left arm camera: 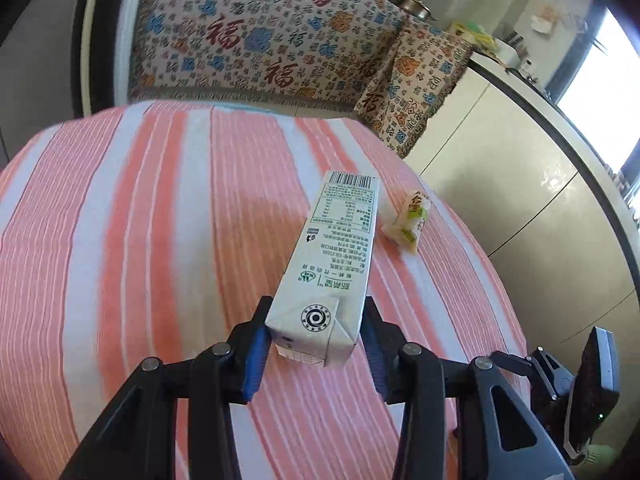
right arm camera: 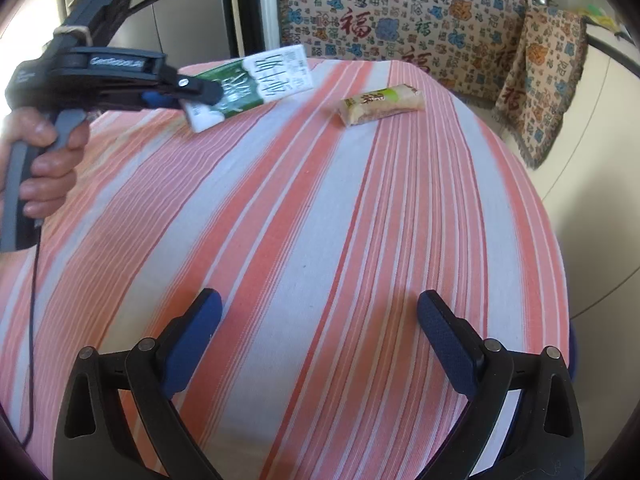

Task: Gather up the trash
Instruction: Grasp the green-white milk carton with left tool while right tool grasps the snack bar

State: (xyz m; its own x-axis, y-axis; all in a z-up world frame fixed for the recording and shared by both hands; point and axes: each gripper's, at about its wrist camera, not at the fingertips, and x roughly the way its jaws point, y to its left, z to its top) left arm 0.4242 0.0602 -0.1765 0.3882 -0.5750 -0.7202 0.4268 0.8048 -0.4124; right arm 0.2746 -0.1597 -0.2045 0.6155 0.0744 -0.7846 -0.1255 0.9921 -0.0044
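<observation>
The left gripper [left arm camera: 316, 344] pinched the milk carton [left arm camera: 336, 256] by its near end and held it above the striped cloth [left arm camera: 140, 220]. A snack wrapper [left arm camera: 408, 220] lay on the cloth at two o'clock from the carton. The right gripper [right arm camera: 320, 320] was spread wide over the cloth, with nothing between its pads.

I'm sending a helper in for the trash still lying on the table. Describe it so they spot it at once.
Look at the table under the pink-and-white striped tablecloth. Toward its far edge, near the patterned sofa, lies a small snack wrapper. It is pale with green print and rests on the cloth, whereas the milk carton is gripped in the left gripper.
</observation>
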